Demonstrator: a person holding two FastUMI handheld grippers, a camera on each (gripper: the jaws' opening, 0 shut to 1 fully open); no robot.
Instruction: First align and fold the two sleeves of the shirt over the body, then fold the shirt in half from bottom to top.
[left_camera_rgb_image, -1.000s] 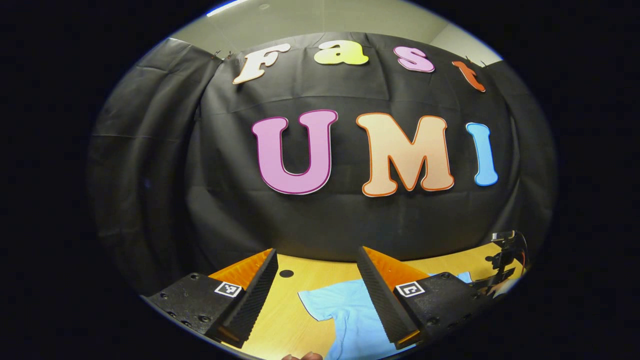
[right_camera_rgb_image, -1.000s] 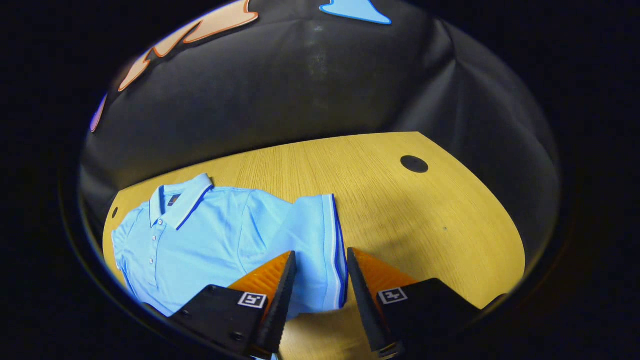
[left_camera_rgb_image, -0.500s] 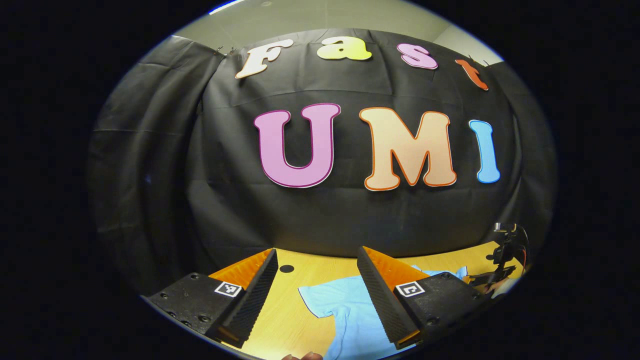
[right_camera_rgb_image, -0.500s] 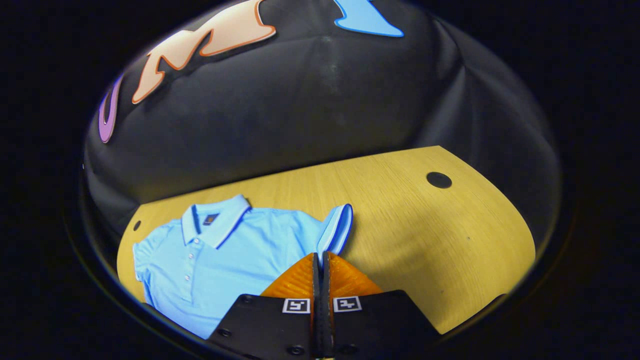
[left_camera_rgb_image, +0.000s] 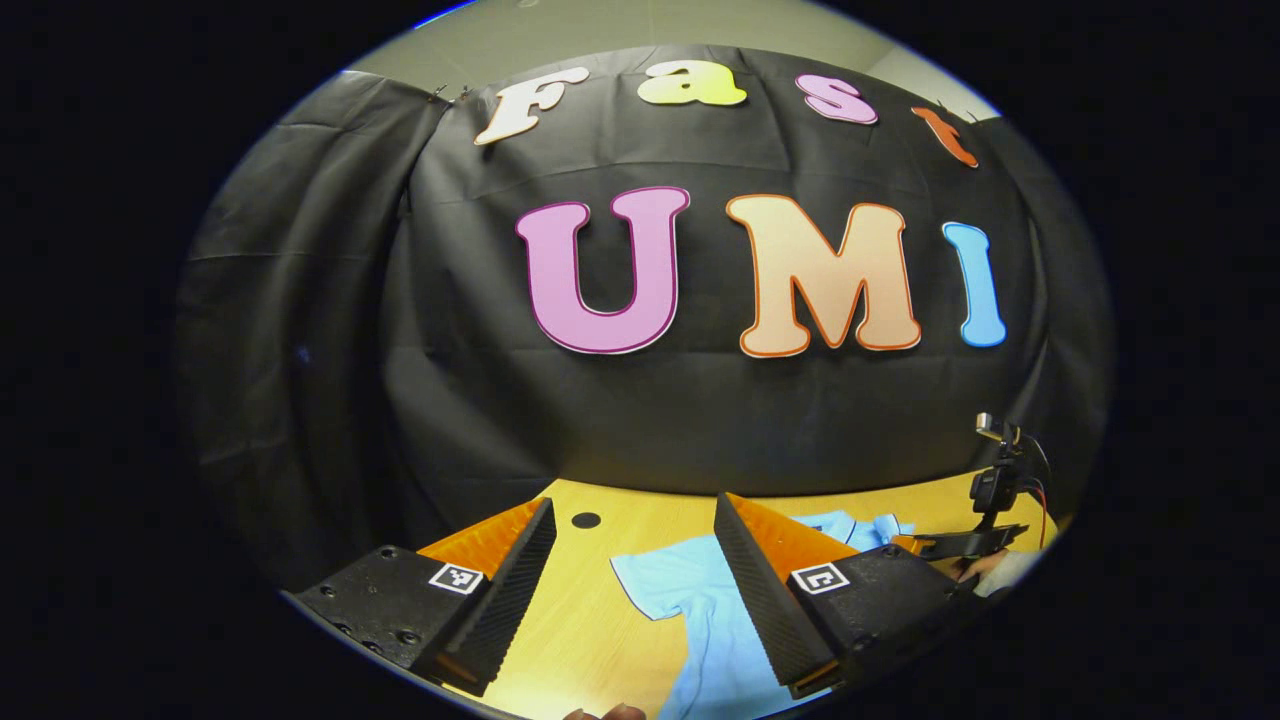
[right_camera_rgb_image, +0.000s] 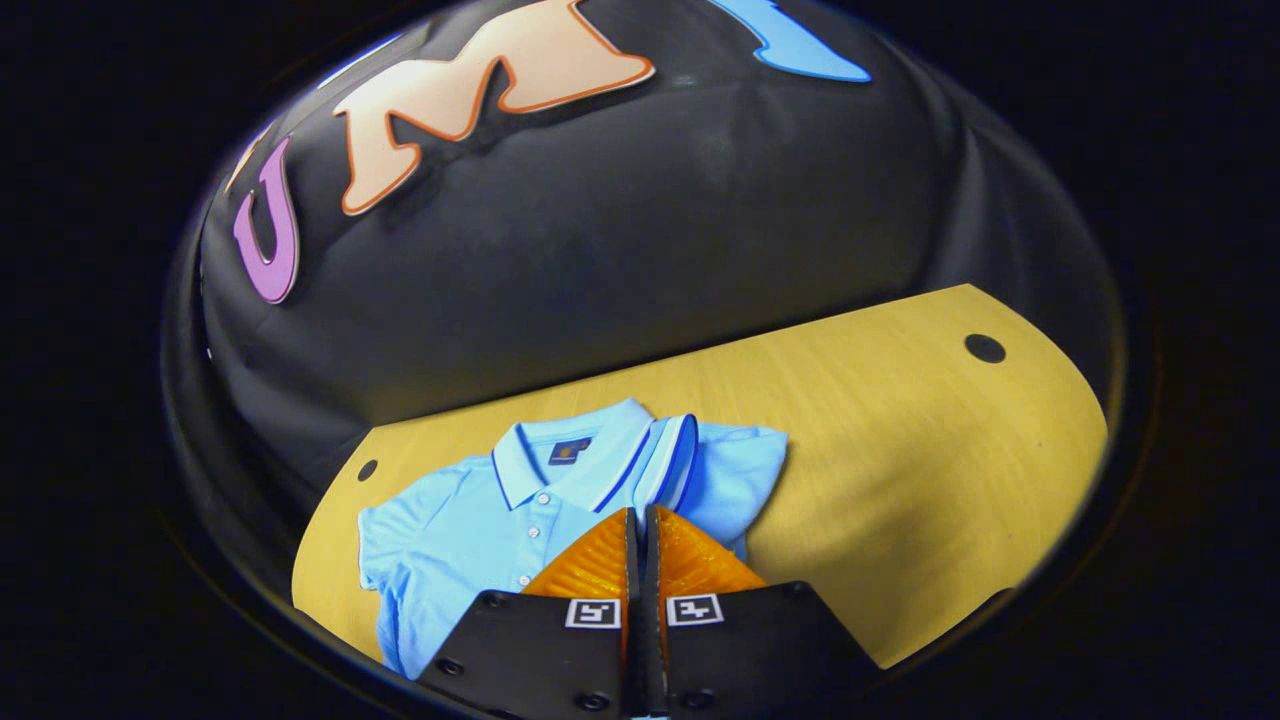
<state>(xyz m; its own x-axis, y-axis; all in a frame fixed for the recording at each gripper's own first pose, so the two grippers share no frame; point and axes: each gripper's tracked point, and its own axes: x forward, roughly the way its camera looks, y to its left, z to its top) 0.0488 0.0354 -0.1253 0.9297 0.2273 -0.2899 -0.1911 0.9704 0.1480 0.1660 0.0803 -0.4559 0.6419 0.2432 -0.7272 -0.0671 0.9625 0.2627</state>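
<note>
A: Two fingers of the left gripper (left_camera_rgb_image: 632, 585) are seen spread apart, nothing held, above the table (left_camera_rgb_image: 570, 640); shirt (left_camera_rgb_image: 700, 610) lies flat below.

B: Right gripper (right_camera_rgb_image: 641, 560) is closed, sleeve (right_camera_rgb_image: 672, 465) pinched and carried over the shirt body beside the collar (right_camera_rgb_image: 560, 460).

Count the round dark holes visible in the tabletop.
2 in the right gripper view: one hole at the far right, another hole left of the shirt. More may be hidden.
</note>
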